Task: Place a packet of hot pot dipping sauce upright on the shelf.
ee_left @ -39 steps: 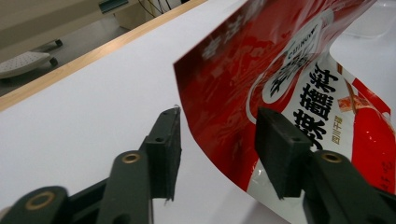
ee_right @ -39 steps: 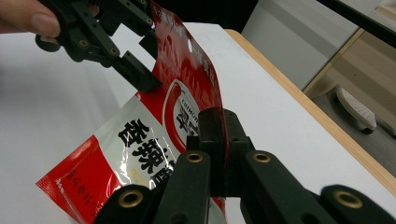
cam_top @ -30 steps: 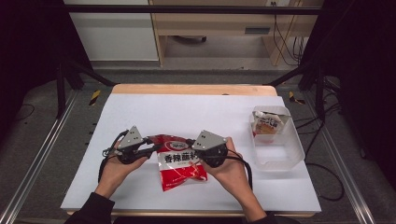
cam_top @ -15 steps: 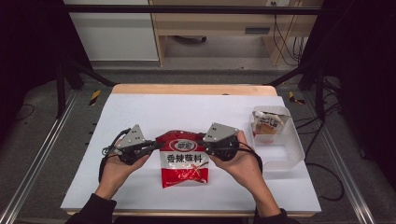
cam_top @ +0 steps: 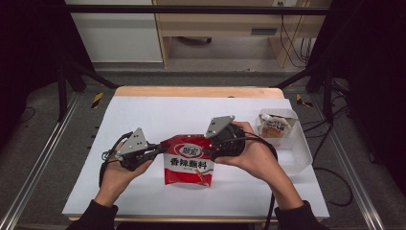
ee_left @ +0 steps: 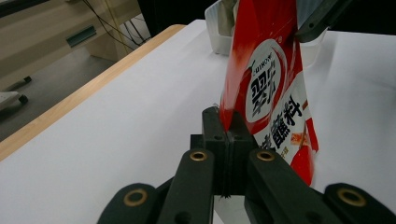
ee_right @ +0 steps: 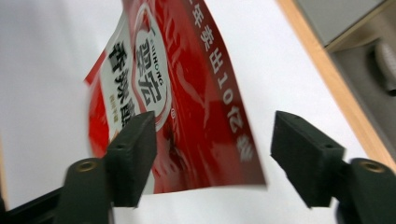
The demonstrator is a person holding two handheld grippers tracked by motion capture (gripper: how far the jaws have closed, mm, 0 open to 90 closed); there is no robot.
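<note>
— Where is the glossy red foil seasoning packet point(cam_top: 188, 165)?

— Above the white table point(cam_top: 143, 115), its corner clamped in the left gripper point(ee_left: 224, 135). The right gripper point(ee_right: 212, 158) has just been opening, pads clear.

— Handling?

— Light, floppy, probably slippery; best pinched at the sealed edges.

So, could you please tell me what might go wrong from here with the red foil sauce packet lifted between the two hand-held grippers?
The left hand-held gripper pinches only a corner of the red foil sauce packet, so it may slip or tear. The right hand-held gripper has just been opening, its jaws apart with the packet's edge loose between them, so the packet could swing or drop onto the white table, short of the clear plastic bin.
</note>
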